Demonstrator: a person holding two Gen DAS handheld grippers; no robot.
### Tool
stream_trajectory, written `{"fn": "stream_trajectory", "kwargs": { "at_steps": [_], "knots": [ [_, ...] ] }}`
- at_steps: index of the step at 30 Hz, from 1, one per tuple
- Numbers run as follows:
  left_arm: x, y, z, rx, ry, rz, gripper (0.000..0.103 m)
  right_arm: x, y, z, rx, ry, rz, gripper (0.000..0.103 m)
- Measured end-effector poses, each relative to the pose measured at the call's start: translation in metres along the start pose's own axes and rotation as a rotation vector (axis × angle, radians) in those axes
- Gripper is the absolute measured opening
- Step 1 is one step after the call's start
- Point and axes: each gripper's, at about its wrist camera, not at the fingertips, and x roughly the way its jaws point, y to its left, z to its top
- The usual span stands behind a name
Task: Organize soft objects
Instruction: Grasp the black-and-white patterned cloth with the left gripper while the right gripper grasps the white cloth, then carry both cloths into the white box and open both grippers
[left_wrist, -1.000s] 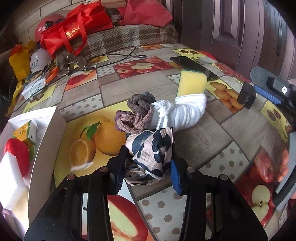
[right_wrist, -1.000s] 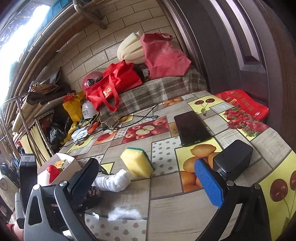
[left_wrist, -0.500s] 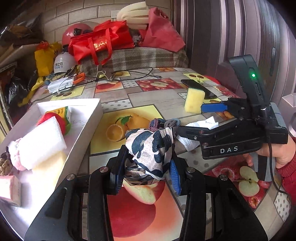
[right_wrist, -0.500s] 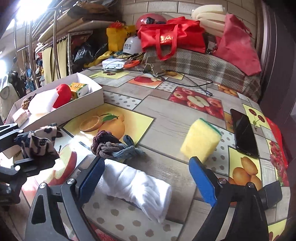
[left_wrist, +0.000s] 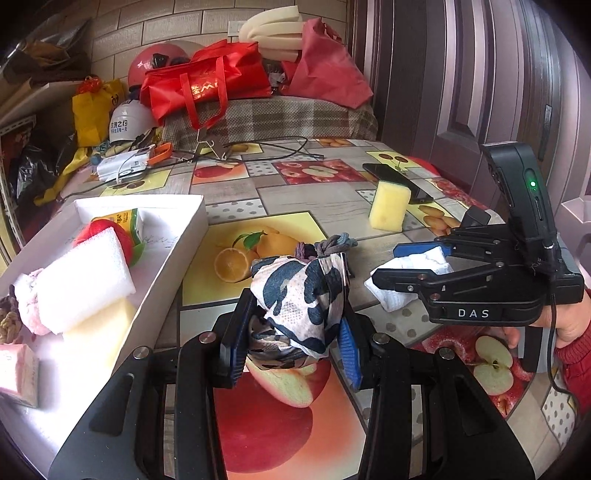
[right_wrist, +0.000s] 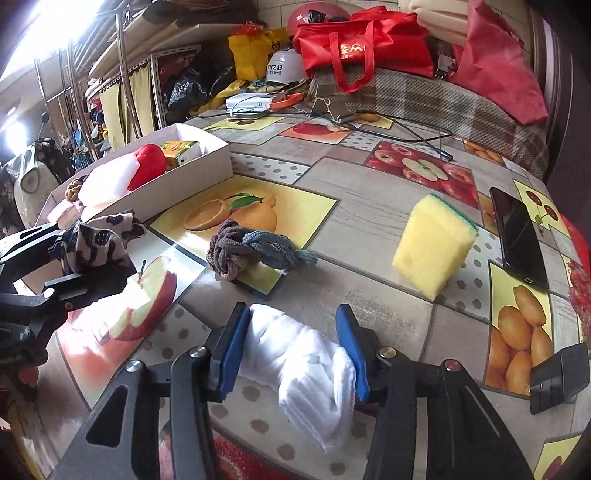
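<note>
I am in the middle of clearing the soft things off the surface (right_wrist: 369, 236) into the white box (left_wrist: 177, 254), working both hands at once. My left claw (left_wrist: 291, 339) is pinched on the spotted cloth bundle (left_wrist: 299, 295), holding it up off the surface just beside the box's near wall, so that piece looks ready to go in. My right claw (right_wrist: 295, 347) is closing on the white rolled cloth (right_wrist: 306, 365), which lies on the surface between the blue pads (right_wrist: 232, 347); both pads look to be against its sides, though I judge the squeeze is not yet complete. The knotted rope toy (right_wrist: 255, 251) lies loose a little beyond it, and the yellow sponge (right_wrist: 432, 243) stands further to the right, near the phone (right_wrist: 517, 236); both remain to be collected. The box already holds a white foam block (left_wrist: 85, 280), a red plush piece (left_wrist: 110, 236) and a few other soft items. Next I should carry the bundle over the box wall and release it into a free spot, then finish the grip on the white cloth before lifting, since a soft roll can sag or slip from a shallow hold.
</note>
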Motion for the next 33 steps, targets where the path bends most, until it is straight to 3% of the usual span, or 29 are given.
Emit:
{"fn": "stream_trajectory", "kwargs": {
  "at_steps": [3,9,13,25,33],
  "knots": [
    [-0.006,-0.001,-0.001,0.007,-0.032,0.017,0.041,-0.022,0.002,-0.006,0.015,-0.094,-0.041,0.044],
    [-0.023,0.0,-0.003,-0.001,-0.121,0.063,0.041,-0.078,0.002,-0.026,0.13,-0.376,-0.094,0.044],
    [-0.031,-0.002,-0.005,0.006,-0.171,0.087,0.041,-0.092,0.007,-0.032,0.172,-0.452,-0.133,0.044],
    [-0.052,-0.001,-0.012,0.004,-0.263,0.124,0.041,-0.089,0.036,-0.029,0.138,-0.466,-0.145,0.044],
    [-0.07,0.016,-0.022,-0.005,-0.273,0.164,0.041,-0.07,0.071,-0.015,0.076,-0.446,-0.115,0.044]
  ]
}}
